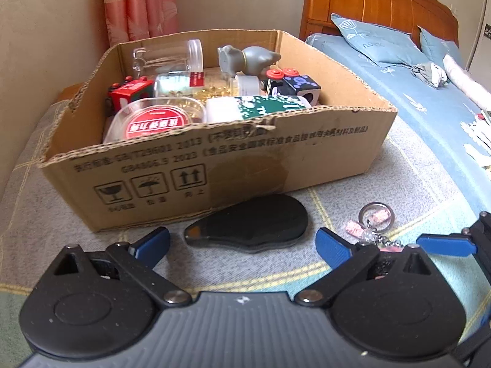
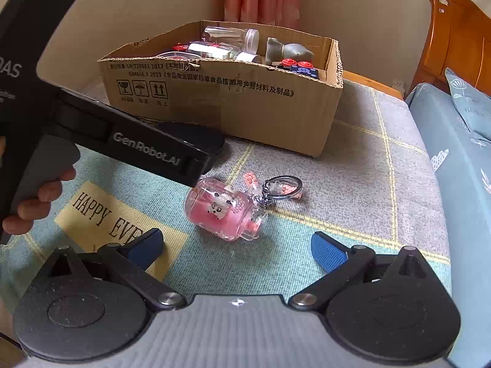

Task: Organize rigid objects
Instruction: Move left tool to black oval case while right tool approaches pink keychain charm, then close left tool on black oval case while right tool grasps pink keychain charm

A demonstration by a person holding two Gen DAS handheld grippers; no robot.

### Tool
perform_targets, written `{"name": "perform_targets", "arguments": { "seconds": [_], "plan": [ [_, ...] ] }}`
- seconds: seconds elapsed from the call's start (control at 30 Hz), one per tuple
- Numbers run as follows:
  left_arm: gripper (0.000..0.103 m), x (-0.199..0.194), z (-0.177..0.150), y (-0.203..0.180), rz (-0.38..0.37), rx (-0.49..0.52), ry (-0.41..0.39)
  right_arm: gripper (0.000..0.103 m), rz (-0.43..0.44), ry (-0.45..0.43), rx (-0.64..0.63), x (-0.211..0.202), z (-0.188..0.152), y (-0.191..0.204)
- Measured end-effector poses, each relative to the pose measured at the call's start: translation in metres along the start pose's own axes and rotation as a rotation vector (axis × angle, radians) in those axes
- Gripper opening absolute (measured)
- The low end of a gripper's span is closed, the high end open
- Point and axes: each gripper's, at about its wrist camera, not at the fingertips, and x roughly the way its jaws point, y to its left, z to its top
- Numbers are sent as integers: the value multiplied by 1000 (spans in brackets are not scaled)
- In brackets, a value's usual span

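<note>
My right gripper [image 2: 236,245] hangs low over the blanket [image 2: 353,165] with its blue-padded fingers spread wide and nothing between them. Just ahead of it, centred on the gap, lies the pink keychain charm [image 2: 224,211]: a clear, rounded plastic capsule with a pink filling and small white animal figures inside, lying on its side. Its metal ring [image 2: 284,185] and short chain trail off toward the box.

My left gripper [image 1: 244,243] is likewise spread and empty. Just beyond its tips rests a flat, dark, teardrop-shaped object [image 1: 251,225], matte and smooth, touching or nearly touching the front wall of the cardboard box [image 1: 322,156]. From the left wrist camera the keychain's ring sits near my right-hand pad.

The box is corrugated, with rough torn edges and printed handling symbols. Inside it are a clear lidded jar [image 1: 172,55], a grey moulded figurine [image 1: 248,56], a red toy block [image 1: 130,92], a dark cube with red studs [image 1: 294,84] and a round tub with a red label [image 1: 153,121]. The woven blanket is grey and teal with yellow lines.
</note>
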Motion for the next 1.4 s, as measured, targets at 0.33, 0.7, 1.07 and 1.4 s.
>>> {"name": "perform_targets", "arguments": {
  "seconds": [0.33, 0.7, 1.07, 1.4],
  "plan": [
    [102, 6, 0, 0, 69, -21, -25, 103, 3, -14, -3, 1, -1, 0],
    [102, -20, -29, 50, 74, -28, -42, 103, 2, -17, -2, 1, -2, 0],
    [102, -9, -21, 46, -6, 65, -89, 103, -3, -17, 2, 0, -3, 1],
    [89, -15, -21, 43, -28, 85, -84, 103, -4, -17, 2, 0, -3, 0]
  ]
}}
